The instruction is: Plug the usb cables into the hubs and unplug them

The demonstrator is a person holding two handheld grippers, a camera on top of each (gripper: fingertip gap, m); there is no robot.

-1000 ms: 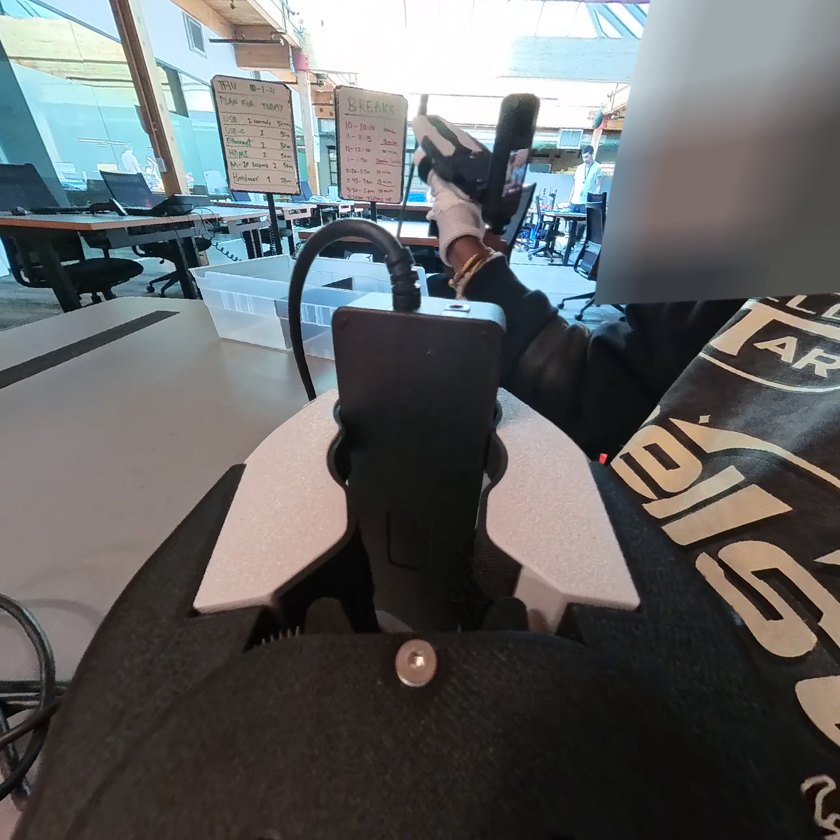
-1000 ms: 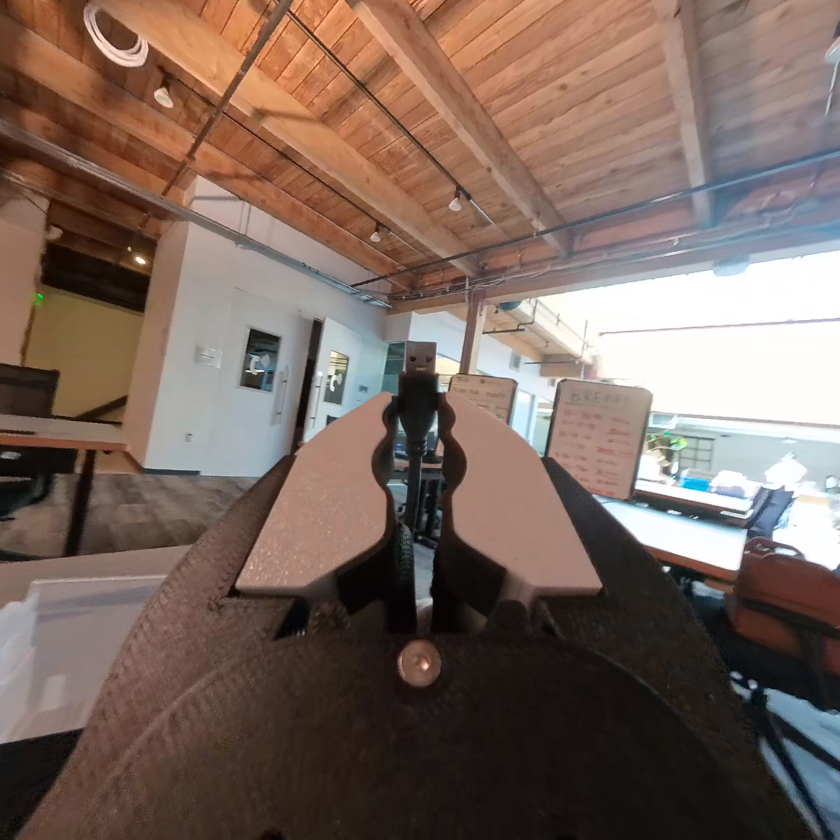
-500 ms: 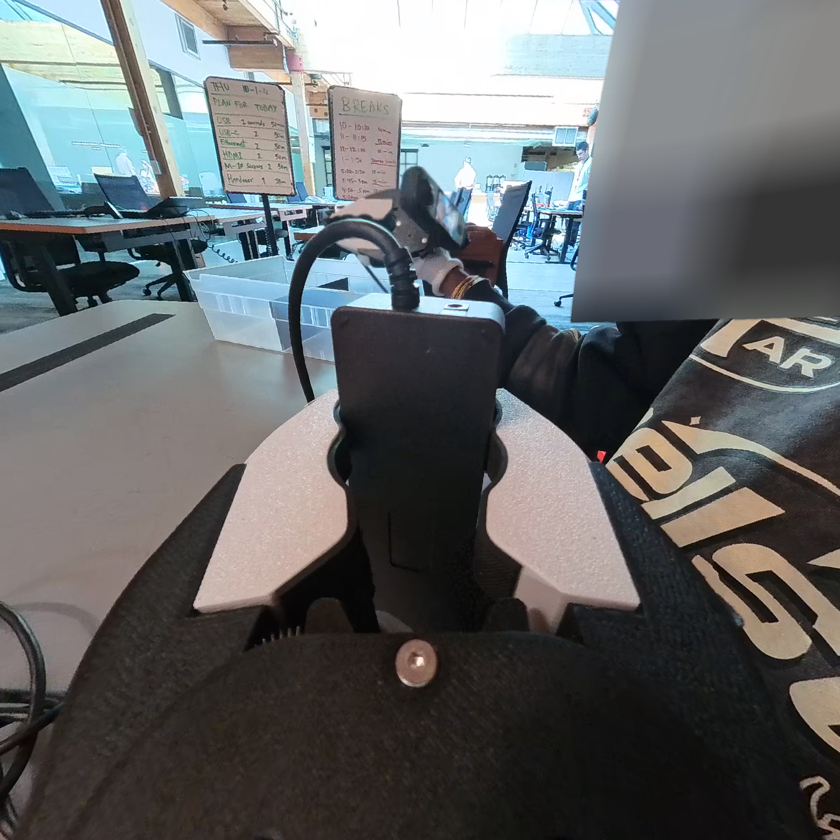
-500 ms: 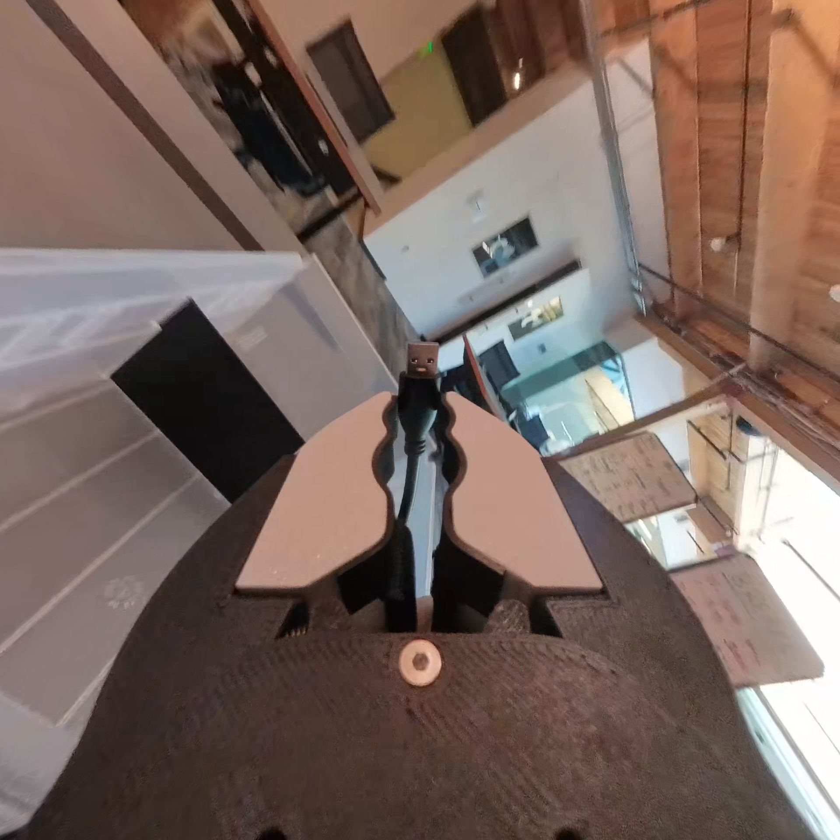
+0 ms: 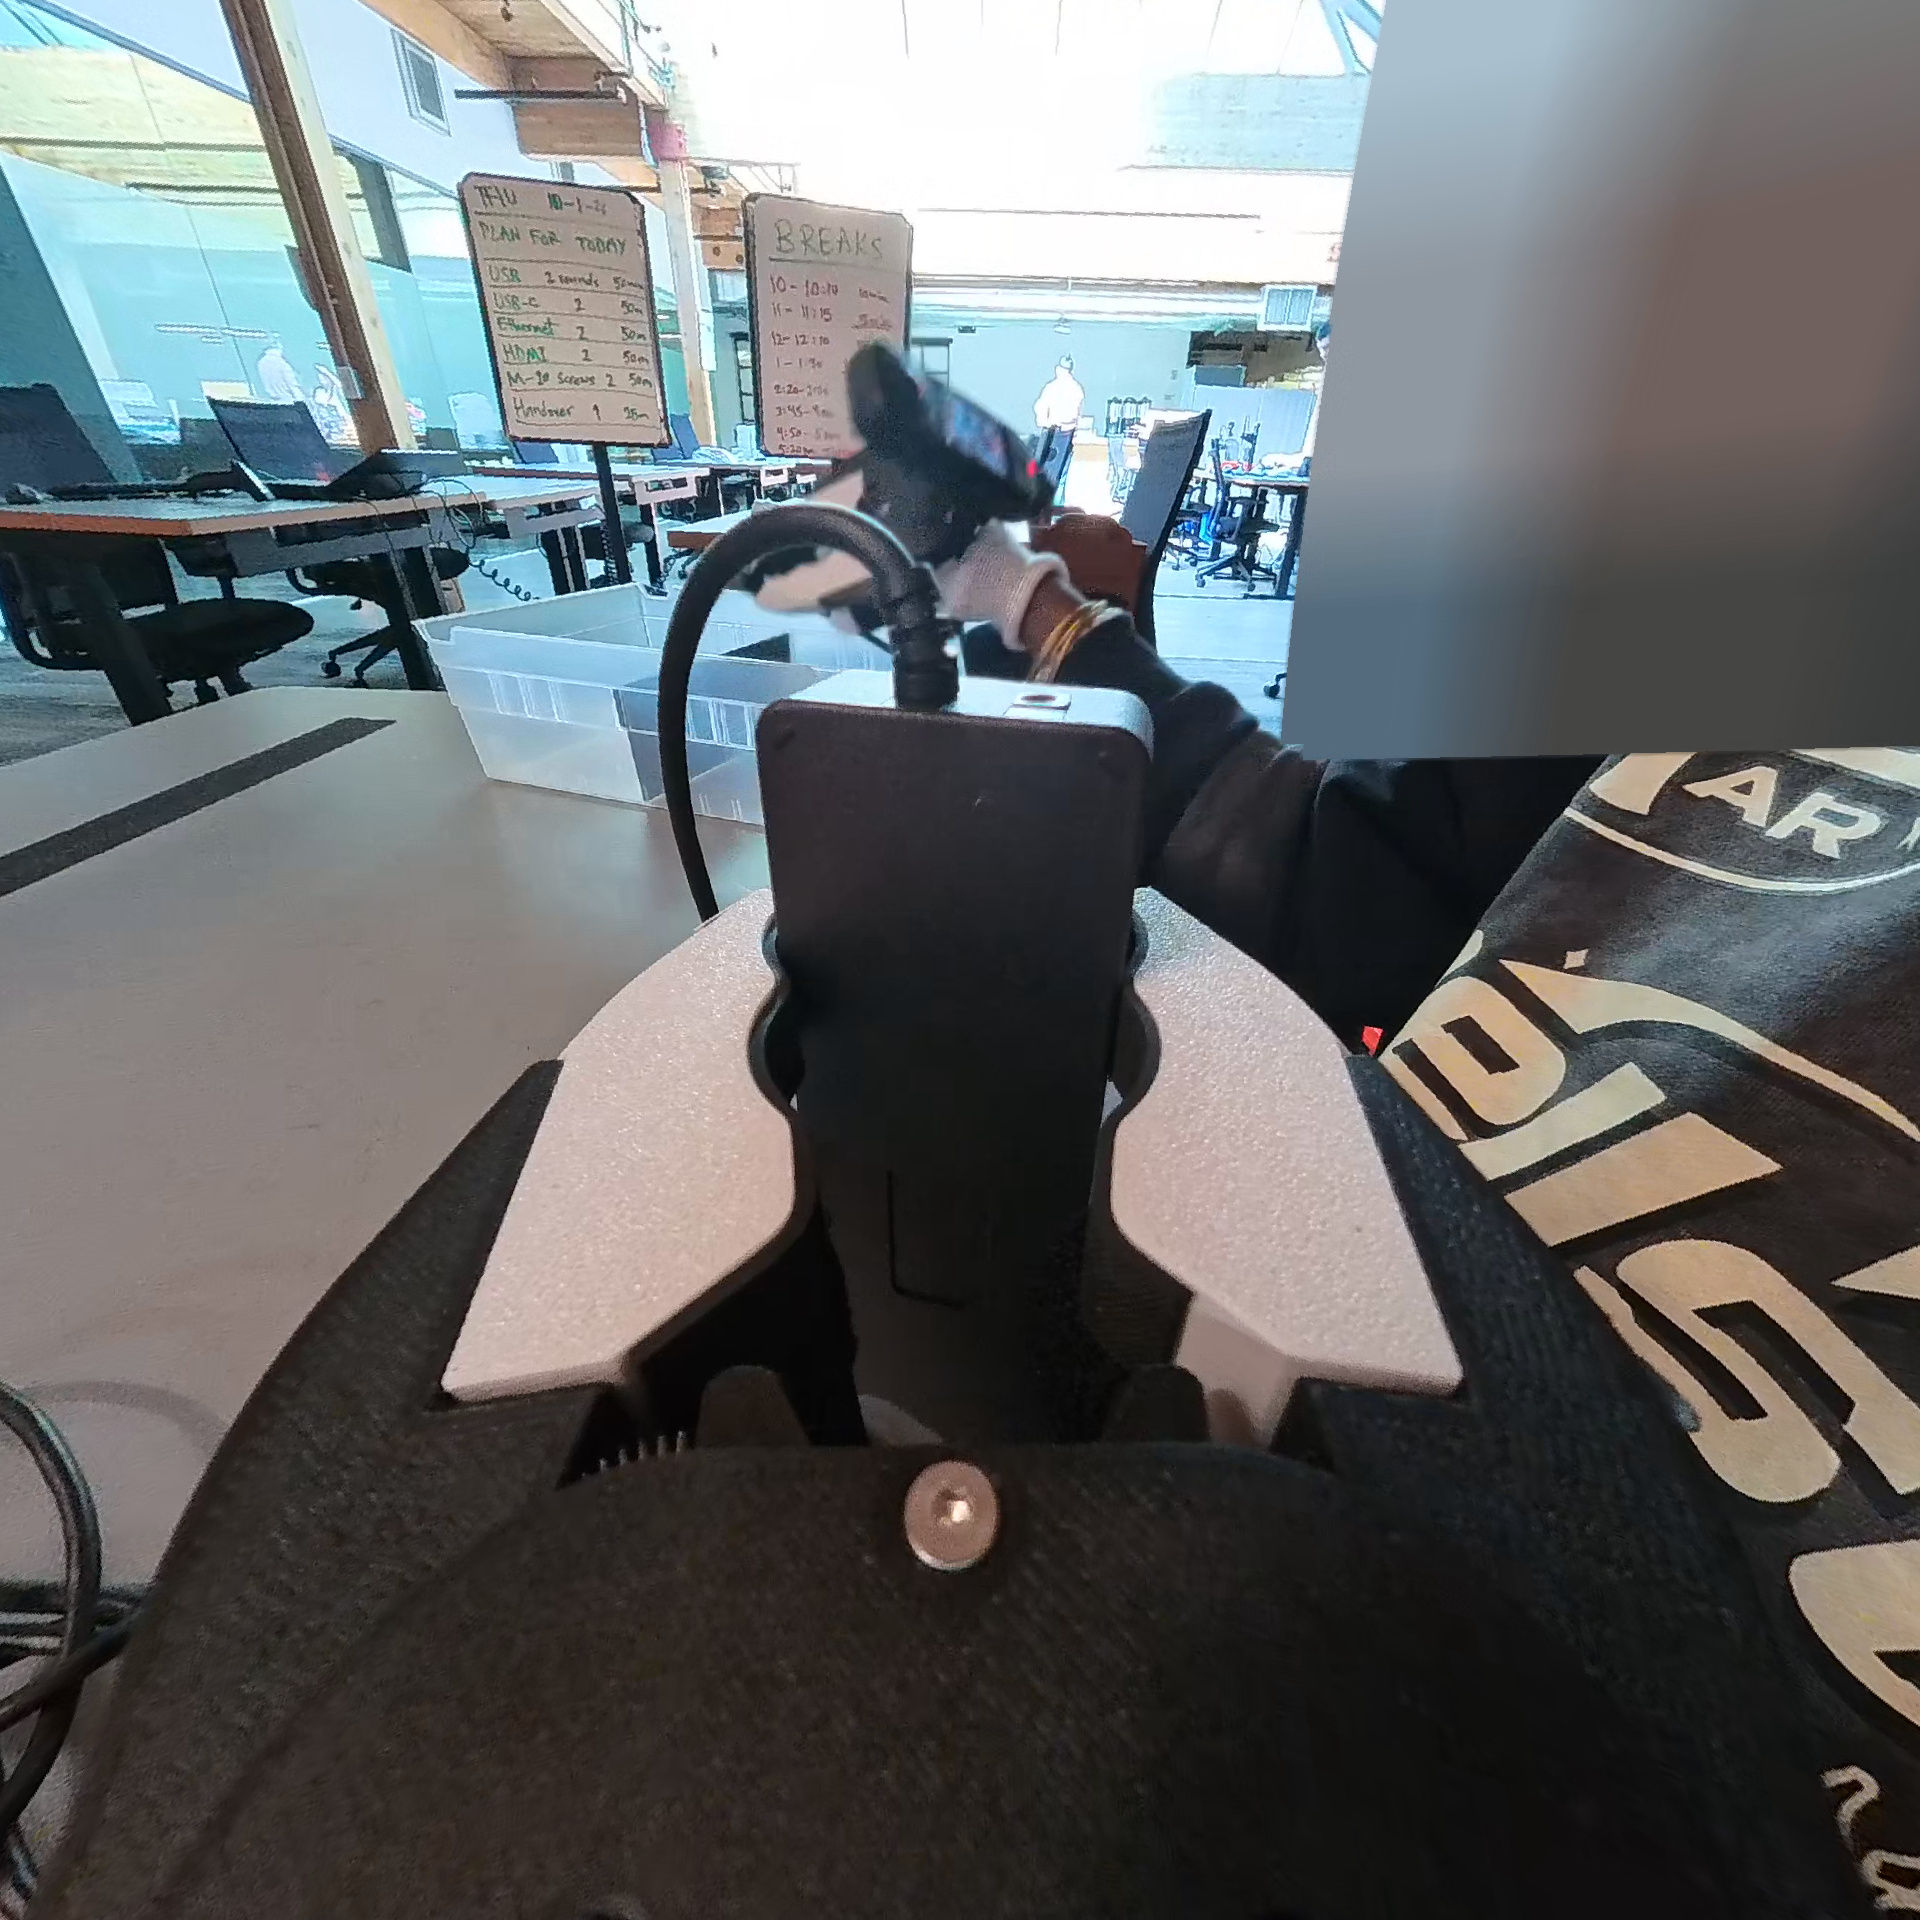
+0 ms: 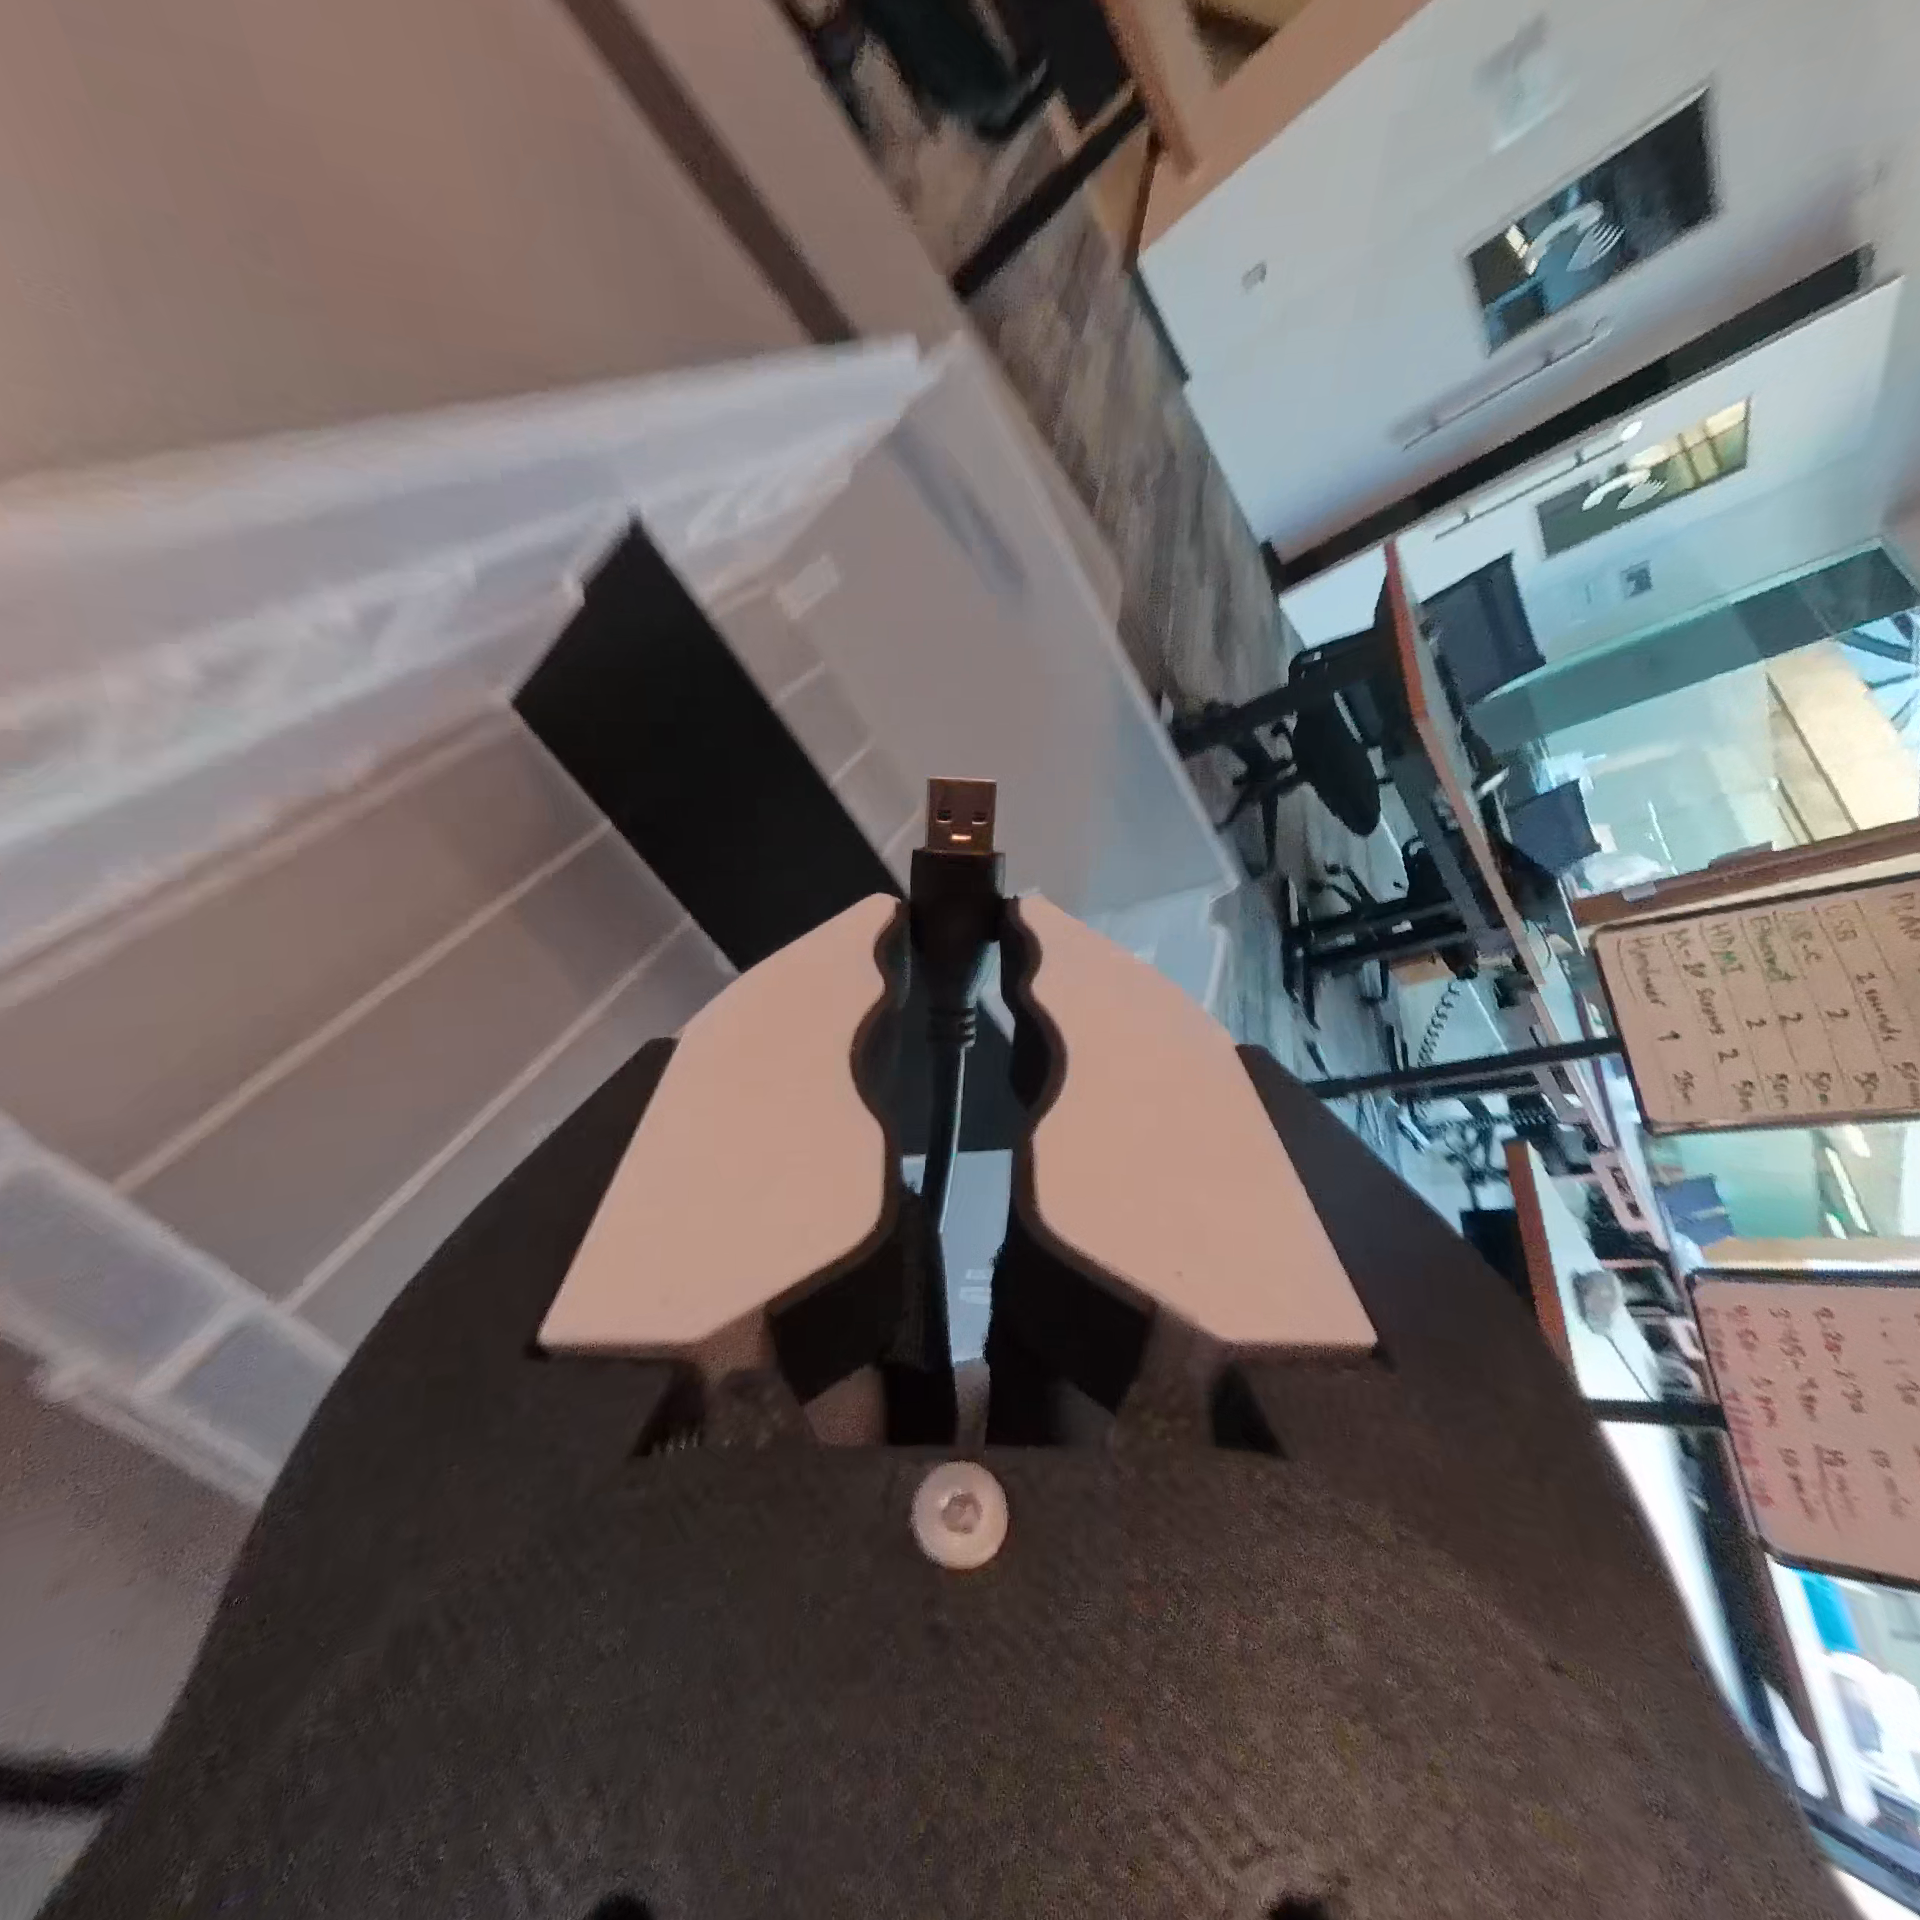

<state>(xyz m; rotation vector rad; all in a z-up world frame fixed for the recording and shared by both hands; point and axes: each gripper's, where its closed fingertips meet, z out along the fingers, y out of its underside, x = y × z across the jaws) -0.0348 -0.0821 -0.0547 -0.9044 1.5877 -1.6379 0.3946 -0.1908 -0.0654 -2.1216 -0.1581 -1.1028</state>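
- left gripper [image 5: 951, 935], frame center of left wrist view: clamped on black USB hub [image 5: 951, 883], hub upright between the white fingers [image 5: 644, 1174], top end sticking out above them
- hub's own black cable [image 5: 686, 665] leaves its top edge, arcs up and left, drops down behind the left finger
- small port-like opening on the light top face of hub, right of the cable root
- right gripper [image 6: 954, 914], center of right wrist view: closed on black USB-A plug [image 6: 961, 883], metal tip pointing out past the fingertips, cord running back down between the fingers
- right wrist view rolled sideways; plug in the air in front of clear plastic bin [image 6: 312, 727], not touching it
- in left wrist view the right gripper [image 5: 914, 468] shows blurred, upper center, held in a white-gloved hand [image 5: 1003, 582], above and behind the hub, apart from it
- same bin [image 5: 551, 675] sits on grey tabletop [image 5: 260, 987] behind the hub, mid left
- two whiteboards [image 5: 566, 312] on stands upper left, desks and office chairs behind
- loose black cords [image 5: 42, 1558] at lower left edge
- person's dark printed shirt [image 5: 1662, 1143] fills right side
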